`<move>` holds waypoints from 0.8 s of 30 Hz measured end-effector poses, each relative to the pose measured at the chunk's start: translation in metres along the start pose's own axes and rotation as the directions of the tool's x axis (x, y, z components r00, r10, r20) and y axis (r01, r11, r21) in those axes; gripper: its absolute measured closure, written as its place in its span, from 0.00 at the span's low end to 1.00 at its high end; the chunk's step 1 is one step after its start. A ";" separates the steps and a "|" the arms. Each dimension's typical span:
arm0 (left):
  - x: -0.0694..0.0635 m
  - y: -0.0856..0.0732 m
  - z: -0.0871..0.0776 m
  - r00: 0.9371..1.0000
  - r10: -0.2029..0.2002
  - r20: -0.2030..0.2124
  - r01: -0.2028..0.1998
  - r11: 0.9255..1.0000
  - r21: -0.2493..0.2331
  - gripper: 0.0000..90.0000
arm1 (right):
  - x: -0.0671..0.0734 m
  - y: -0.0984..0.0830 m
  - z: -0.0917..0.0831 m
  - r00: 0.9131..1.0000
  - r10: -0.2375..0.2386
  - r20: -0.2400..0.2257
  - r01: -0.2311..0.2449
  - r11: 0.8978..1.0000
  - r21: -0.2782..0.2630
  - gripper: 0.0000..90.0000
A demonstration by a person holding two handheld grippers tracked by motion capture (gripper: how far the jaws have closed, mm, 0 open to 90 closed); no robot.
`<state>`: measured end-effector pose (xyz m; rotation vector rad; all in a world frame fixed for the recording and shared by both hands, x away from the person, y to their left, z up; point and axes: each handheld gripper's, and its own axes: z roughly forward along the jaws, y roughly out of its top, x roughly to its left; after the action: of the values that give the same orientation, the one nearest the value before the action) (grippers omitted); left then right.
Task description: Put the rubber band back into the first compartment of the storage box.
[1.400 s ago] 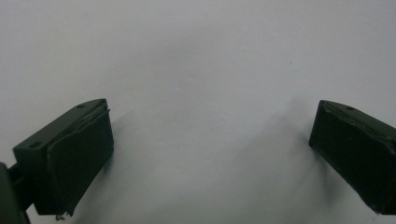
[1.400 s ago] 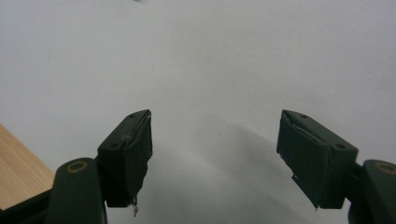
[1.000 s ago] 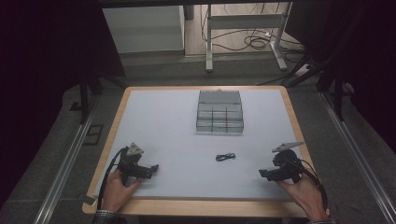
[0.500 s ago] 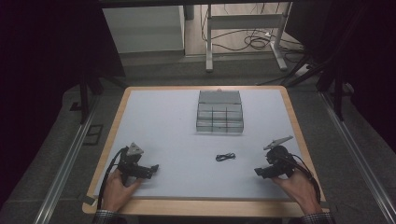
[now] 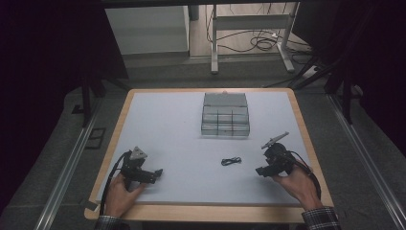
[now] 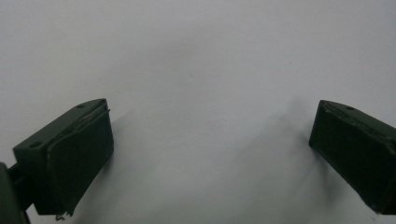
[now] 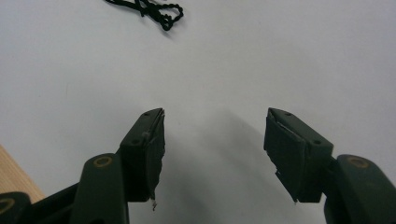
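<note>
Looking at the small black cord [image 5: 231, 161]: we see it on the white table [image 5: 172, 124], just left of our right gripper [image 5: 261, 171], long axis left-right. Right gripper is nearer; left gripper [image 5: 157, 173] sits well apart. Both jaws gape wide, empty.

A lab or test workspace, dimly lit, set up for recording handwork. A tabletop [image 5: 172, 129] with a pale wood rim and a plain white mat stands on grey carpet [image 5: 57, 163], almost bare, like a staged bench. Metal rails [image 5: 67, 167] run along the floor on both sides of it. Dark curtains [image 5: 43, 52] close off the left and right. Beyond the far edge stands a white cabinet [image 5: 146, 28] and the metal legs of another table [image 5: 251, 28], with loose cables [image 5: 261, 43] lying on the floor under it.
</note>
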<state>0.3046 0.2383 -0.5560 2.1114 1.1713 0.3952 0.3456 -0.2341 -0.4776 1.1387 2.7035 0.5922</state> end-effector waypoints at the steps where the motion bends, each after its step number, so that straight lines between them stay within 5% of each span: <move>1: 0.000 0.000 0.000 1.000 0.000 0.000 0.000 1.000 0.000 0.00 | 0.001 0.002 0.001 1.000 -0.003 -0.001 0.003 1.000 0.007 0.43; 24: 0.000 0.000 0.000 1.000 0.000 0.000 0.000 1.000 0.000 0.00 | 0.011 0.045 0.019 0.995 -0.100 -0.025 0.101 0.991 0.083 0.54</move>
<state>0.3046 0.2383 -0.5560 2.1116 1.1713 0.3956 0.3727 -0.1920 -0.4766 1.0125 2.8087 0.4826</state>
